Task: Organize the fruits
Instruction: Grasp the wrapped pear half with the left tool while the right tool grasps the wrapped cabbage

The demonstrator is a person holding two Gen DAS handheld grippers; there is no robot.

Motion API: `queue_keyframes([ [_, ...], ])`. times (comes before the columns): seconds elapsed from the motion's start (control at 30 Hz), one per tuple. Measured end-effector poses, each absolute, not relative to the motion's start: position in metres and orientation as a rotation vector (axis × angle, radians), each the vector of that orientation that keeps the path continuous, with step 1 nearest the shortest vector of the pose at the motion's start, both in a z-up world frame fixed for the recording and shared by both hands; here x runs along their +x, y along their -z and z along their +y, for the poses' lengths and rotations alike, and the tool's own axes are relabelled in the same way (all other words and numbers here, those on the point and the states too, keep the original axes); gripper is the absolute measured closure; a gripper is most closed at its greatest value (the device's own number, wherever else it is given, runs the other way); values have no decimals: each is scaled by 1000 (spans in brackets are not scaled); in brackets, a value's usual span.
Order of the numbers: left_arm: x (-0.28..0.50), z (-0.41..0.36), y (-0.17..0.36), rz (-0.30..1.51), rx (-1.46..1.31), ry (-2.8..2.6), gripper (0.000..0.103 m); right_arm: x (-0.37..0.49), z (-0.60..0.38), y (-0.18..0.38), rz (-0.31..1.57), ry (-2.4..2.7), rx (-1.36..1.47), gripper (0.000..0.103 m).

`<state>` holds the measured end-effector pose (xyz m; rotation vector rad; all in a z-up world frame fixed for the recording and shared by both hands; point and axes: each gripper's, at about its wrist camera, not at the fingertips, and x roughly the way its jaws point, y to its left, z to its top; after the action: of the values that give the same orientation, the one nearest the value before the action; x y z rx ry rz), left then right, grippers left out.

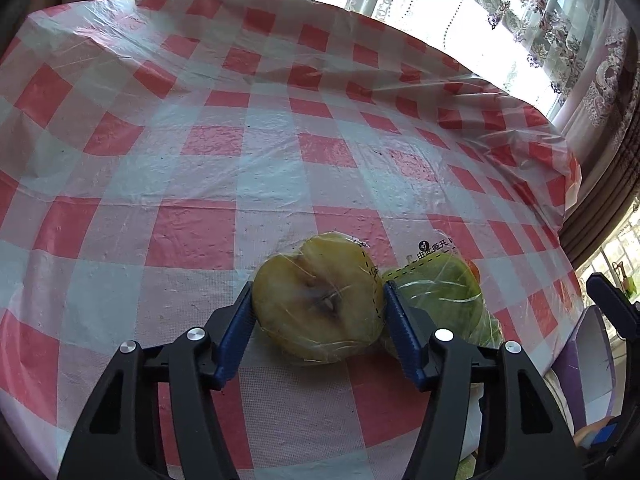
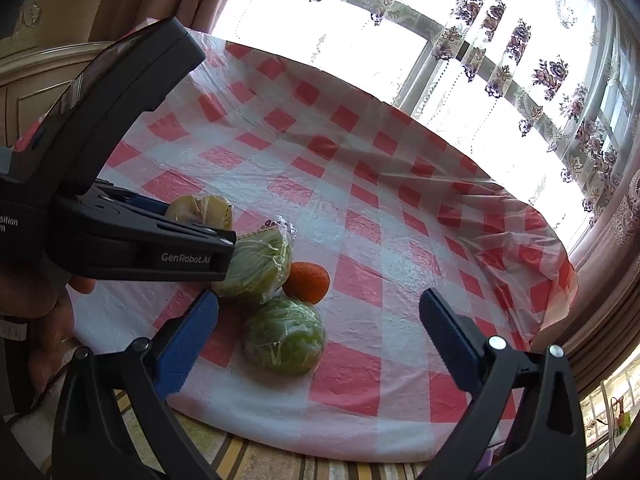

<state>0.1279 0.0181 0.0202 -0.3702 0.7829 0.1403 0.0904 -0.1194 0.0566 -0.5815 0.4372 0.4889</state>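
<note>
A yellow apple [image 1: 320, 300] in clear wrap lies on the checked tablecloth [image 1: 200, 160], stem hollow towards the camera. My left gripper [image 1: 317, 287] is shut on it, one blue pad against each side. Just right of it lies a wrapped green fruit [image 1: 440, 292], with a sliver of an orange [image 1: 474, 268] behind. In the right wrist view the left gripper [image 2: 196, 220] holds the apple [image 2: 200, 212] at the left. The first green fruit [image 2: 256, 266], the orange [image 2: 306, 282] and a second green fruit [image 2: 284, 336] cluster beside it. My right gripper [image 2: 320, 298] stands open near them, touching nothing.
The near table edge [image 2: 320, 444] runs just below the fruit, with a striped surface under it. A person's hand [image 2: 40, 312] grips the left tool. Flowered curtains [image 2: 520, 60] and a window lie beyond the far edge. A purple object [image 1: 588, 360] sits off the table's right side.
</note>
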Motion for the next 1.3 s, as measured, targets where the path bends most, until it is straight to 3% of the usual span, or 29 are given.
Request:
queue_keyframes([
  [0.27,117,39,-23,733,-462,-191,43,90,-109,-53,428,-495,-631,2],
  [0.63,94,76,-28,632,-565,-320,43,80,-62,-26,343,-520,-916,3],
  [0.93,93,83,-26,625,-586,-321,43,105,-47,-14,413,-552,-963,23],
  [1.07,93,83,-24,625,-592,-322,43,109,-44,-14,414,-556,-960,23],
  [1.1,93,83,-24,625,-592,-322,43,110,-44,-13,416,-563,-957,25],
  [1.13,93,83,-23,626,-592,-322,43,111,-44,-13,426,-576,-954,35],
  [1.3,93,83,-23,624,-591,-323,43,116,-46,-16,448,-601,-914,39],
])
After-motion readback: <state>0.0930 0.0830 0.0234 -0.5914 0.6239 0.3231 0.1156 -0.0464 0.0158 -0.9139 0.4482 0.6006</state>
